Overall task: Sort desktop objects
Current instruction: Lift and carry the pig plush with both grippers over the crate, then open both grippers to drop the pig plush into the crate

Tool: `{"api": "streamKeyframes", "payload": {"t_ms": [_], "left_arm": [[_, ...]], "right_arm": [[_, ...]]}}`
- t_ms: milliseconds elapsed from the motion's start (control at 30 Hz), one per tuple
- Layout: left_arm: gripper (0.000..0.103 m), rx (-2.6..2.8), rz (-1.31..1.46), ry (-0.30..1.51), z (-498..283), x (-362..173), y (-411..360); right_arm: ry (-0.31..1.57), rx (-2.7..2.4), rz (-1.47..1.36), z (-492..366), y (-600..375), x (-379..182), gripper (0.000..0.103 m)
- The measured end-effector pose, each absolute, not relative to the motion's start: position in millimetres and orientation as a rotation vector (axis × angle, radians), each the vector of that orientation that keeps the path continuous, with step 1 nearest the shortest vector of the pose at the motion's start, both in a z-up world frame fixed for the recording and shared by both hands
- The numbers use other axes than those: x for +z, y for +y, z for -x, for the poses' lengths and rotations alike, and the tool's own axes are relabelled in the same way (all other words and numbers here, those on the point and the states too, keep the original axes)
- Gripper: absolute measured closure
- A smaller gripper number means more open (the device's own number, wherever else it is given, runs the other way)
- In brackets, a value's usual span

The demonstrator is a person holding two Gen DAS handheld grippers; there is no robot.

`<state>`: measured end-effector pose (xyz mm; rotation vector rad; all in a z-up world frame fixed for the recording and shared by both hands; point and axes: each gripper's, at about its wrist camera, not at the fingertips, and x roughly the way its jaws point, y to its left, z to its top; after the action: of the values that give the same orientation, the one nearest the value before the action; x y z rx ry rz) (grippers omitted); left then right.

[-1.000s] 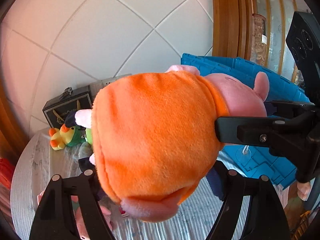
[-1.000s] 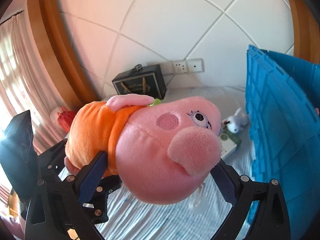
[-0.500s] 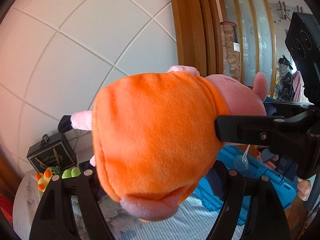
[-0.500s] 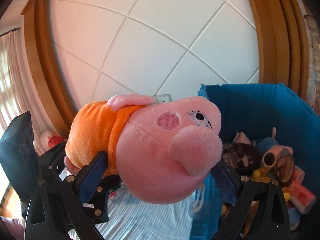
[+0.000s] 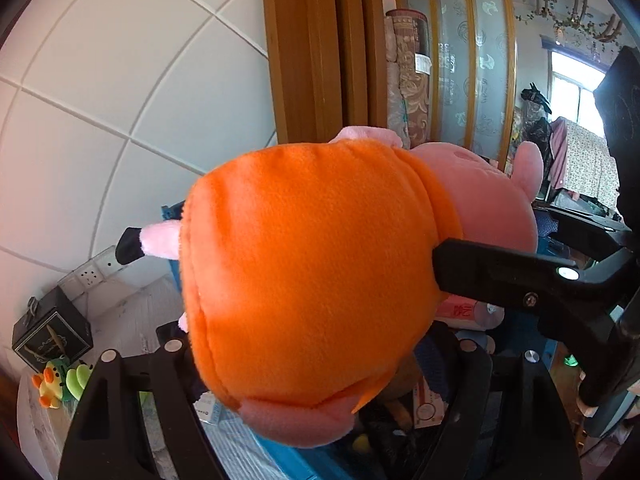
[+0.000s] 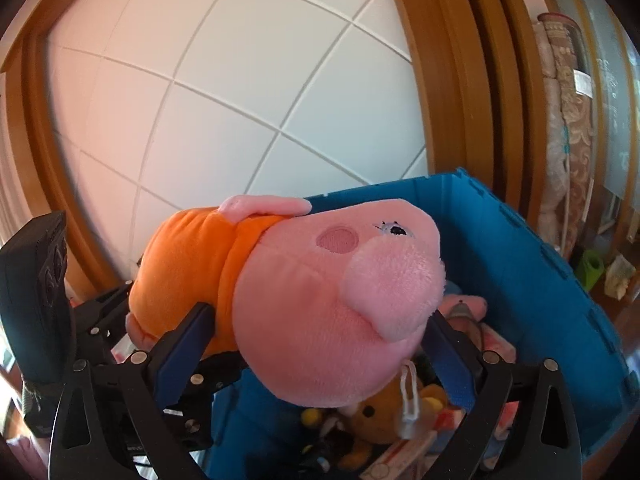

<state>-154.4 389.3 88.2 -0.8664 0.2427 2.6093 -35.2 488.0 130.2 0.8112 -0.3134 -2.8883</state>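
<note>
1. The blue crate (image 6: 520, 264) is the biggest thing here, standing open against the white tiled wall (image 6: 224, 92). It is already crowded with toys – a brown bear plush (image 6: 380, 420) among them. A few flat packets in the crate carry print, all too small or blurred to read.

2. The pig plush (image 6: 328, 312), pink with an orange dress, hangs in the air over the crate's open top, lying on its side. Its long axis runs about level: in the right wrist view the snout points right, toward the crate's far wall, and the dress end points left. A clear suction cup (image 6: 408, 408) dangles under its head.

3. The right hand-held gripper (image 6: 320, 352) is closed on the head, its blue pads pressing in on either side.

4. The left hand-held gripper (image 5: 316, 364) holds the dress end – jaws spread wide round the plush body.

5. On the bench (image 5: 132, 312) behind sits a black gift box (image 5: 52, 336); its gold lettering is unreadable.

6. Beside it, a yellow duck toy (image 5: 50, 384).
</note>
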Motion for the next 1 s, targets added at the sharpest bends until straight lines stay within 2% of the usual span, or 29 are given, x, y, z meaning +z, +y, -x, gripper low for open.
{"api": "streamKeyframes", "payload": {"t_ms": [200,333,500,733,1000], "left_arm": [[0.022,2.475,1.115,0.259,194.9,64.6,435.9],[0.022,2.349,1.291,0.199,221.2,39.5,457.2],[0.022,2.311,1.47,0.253,237.3,14.8,466.1],[0.022,2.357,1.459,0.261,232.6,24.6,458.5],[0.022,2.464,1.277,0.193,191.4,61.9,429.5]], "right_arm": [[-0.423,-2.874,-0.938,45.9,544.7,111.0,0.001],[-0.522,-2.855,-1.049,52.9,573.4,84.1,0.0],[-0.619,-2.825,-1.133,54.6,597.3,58.0,0.0],[-0.672,-2.842,-1.198,57.5,614.4,47.0,0.0],[-0.499,-2.959,-1.214,51.9,604.2,53.8,0.0]]}}
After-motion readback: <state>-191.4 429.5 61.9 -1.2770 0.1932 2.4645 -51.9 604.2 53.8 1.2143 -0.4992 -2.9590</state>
